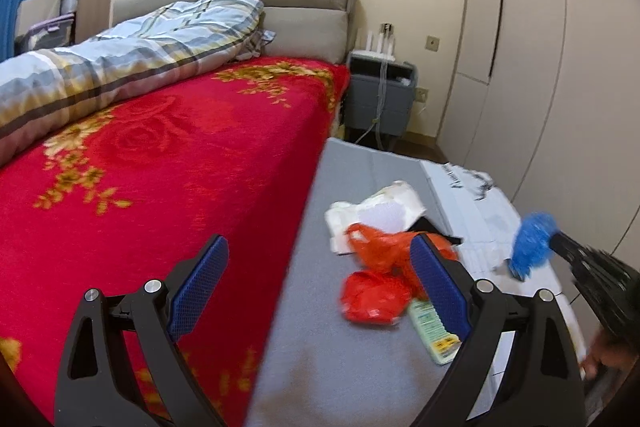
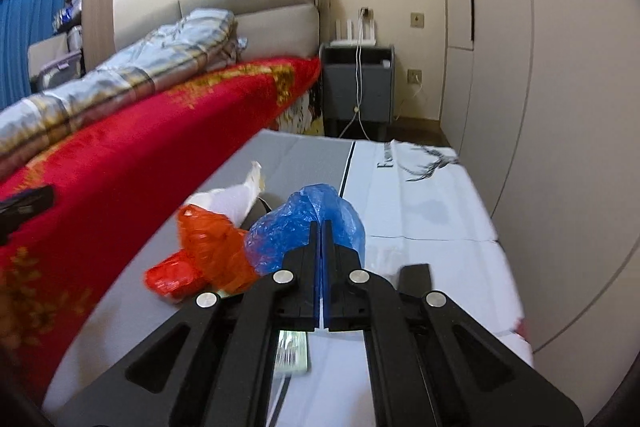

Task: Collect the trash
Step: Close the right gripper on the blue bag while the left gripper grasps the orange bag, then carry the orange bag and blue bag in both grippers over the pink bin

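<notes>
1. Blue plastic bag (image 2: 308, 223) is pinched between the pressed-together right tongs (image 2: 321, 227), lifted off the surface beyond the other litter.
2. The left tongs (image 1: 320, 291) stand spread wide with nothing between them, angled downward over the grey mat (image 1: 332, 367).
3. Just ahead of the left tongs lie an orange bag (image 1: 384, 247), a red wrapper (image 1: 372, 297), white crumpled paper (image 1: 376, 207) and a green packet (image 1: 434, 331), close together.
4. To the left of both tongs runs the straight edge of the bed with its red blanket (image 1: 180, 155), touching the mat.
5. To the right of the litter the white sheet (image 2: 424, 203) is bare, with open room up to the cupboard doors (image 2: 560, 67).
6. Far ahead stands a grey nightstand (image 2: 358, 83).
</notes>
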`<state>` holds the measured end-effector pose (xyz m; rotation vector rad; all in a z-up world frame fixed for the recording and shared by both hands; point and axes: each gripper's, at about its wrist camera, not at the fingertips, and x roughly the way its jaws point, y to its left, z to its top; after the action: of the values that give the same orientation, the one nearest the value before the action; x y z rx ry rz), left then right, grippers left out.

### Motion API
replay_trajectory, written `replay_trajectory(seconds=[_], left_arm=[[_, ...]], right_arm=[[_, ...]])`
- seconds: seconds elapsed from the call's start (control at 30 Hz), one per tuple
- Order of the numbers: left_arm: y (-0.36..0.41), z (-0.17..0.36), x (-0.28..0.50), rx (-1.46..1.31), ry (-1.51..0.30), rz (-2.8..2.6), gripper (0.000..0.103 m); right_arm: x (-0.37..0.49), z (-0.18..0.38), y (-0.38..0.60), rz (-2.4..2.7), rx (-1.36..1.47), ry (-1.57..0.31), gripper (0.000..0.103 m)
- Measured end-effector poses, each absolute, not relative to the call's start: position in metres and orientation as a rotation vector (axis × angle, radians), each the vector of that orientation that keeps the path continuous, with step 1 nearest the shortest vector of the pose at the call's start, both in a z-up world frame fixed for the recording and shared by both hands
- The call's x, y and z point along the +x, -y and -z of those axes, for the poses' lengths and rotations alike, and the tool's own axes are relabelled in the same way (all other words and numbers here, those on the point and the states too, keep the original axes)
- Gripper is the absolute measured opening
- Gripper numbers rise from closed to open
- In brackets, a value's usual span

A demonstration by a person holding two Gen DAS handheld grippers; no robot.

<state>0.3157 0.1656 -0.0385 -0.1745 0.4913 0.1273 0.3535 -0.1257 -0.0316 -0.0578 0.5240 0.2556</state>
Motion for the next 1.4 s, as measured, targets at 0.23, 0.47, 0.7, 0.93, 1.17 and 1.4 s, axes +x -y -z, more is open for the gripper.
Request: replay_trajectory(seconds=[0.23, 0.47, 0.7, 0.93, 1.17, 1.4], left_arm=[[-0.108, 0.063, 0.358, -0.161, -0.485, -0.021, 0.089], [-0.077, 0.098, 0.397, -0.121, -0.514, -0.008, 0.089], [-0.069, 0.117, 0.412, -0.087, -0.543, -0.033, 0.089], [-0.068, 0.124, 0.427, -0.093, -0.621, -0.016, 0.08], [-0.079, 0.111, 0.41, -0.151, -0.555, 0.034, 0.036], [-0.09, 0.057, 0.368, -0.162, -0.483, 0.068, 0.034]], right_arm=[[0.287, 0.031, 0.169, -0.225, -0.013, -0.581, 0.001], [0.267, 0.047, 0.199, -0.196, -0.01, -0.64, 0.001], [0.271, 0.055, 0.213, -0.177, 0.011, -0.657, 0.001], [0.273, 0.059, 0.21, -0.186, 0.009, -0.661, 0.001], [0.268, 0.052, 0.215, -0.173, 0.028, -0.656, 0.001], [0.245, 0.019, 0.223, -0.182, 0.052, -0.606, 0.001]])
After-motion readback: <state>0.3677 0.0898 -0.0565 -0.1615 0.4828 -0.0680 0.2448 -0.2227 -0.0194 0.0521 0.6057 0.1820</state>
